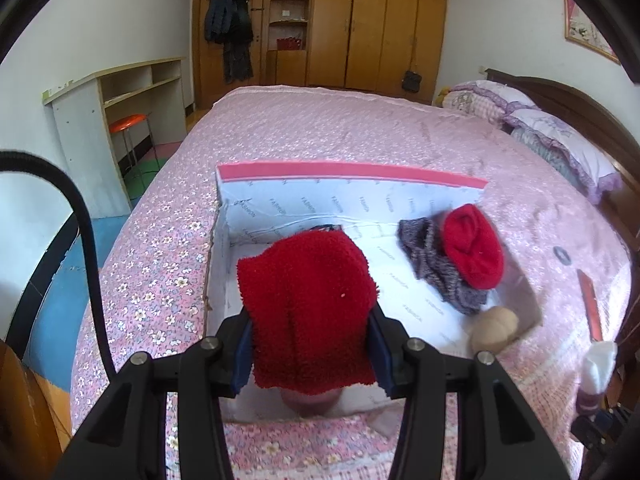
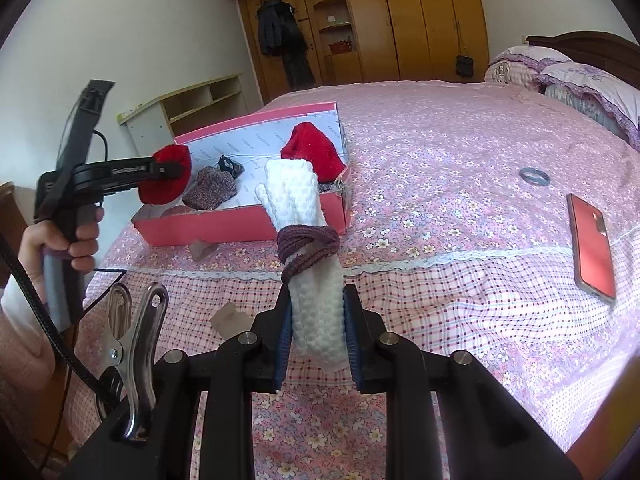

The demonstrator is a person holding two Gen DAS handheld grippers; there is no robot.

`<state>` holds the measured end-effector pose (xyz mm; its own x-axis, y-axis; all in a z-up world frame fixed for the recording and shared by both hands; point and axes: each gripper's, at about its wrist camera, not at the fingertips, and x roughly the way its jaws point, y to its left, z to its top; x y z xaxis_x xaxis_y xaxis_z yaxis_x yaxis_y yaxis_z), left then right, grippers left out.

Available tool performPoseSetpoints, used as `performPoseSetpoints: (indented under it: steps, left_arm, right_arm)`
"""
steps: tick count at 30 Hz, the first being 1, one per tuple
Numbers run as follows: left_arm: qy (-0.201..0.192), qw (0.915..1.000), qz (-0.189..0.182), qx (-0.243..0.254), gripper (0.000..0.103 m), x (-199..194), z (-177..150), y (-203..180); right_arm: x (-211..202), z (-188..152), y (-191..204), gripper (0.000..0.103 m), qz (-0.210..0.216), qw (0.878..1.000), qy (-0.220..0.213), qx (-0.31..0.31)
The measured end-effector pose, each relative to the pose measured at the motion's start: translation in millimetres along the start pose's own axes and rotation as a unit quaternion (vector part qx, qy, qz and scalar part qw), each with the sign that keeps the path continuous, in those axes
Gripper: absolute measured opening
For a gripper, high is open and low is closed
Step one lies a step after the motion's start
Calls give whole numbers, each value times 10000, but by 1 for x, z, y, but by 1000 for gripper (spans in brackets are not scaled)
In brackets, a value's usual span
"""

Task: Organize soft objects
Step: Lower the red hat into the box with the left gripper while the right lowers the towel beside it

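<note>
Left wrist: jaws tight on red sock (image 1: 308, 312).

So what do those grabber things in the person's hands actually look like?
Each is a matte black plastic tool with two fingers lined with blue pads and silver bolts at the joints. The left gripper has white lettering along its side, a pistol-style handle and a braided black cable. A bare hand shows a pale sleeve. A metal clip sits on the right gripper.

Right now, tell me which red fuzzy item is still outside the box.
The red fuzzy sock clamped in the left hand-held gripper above the pink shoebox; the other red bundle already lies inside.
</note>
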<state>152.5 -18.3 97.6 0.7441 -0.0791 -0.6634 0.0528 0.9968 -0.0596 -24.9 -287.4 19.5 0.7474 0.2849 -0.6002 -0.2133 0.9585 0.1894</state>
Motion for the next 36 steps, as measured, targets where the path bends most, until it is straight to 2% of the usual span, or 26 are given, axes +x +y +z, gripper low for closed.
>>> performPoseSetpoints:
  steps: [3,11,18,22,30,36]
  left_arm:
    - [66,9999,121,-42,50,12,-2,3]
    - [36,9999,111,-81,51,26,0,10]
    - [105,9988,473,26,51,45,4,13]
    - [145,9992,359,-129,51,49,6,21]
    - [96,9995,314,-44,52,51,5,21]
    - [107,9996,265,-5,52,51,5,22]
  right_arm:
    - [0,1,-1,24,-29,10000,-13,-13]
    - [0,7,2,24,-55,9999,-23,-112]
    - [8,24,17,24,87,9993,-60,-360]
    - [16,35,29,24,237,9984,-23,-515]
    - [41,68,50,24,591,9967,92,-544]
    - [81,94,65,24,684,9958,269,-542]
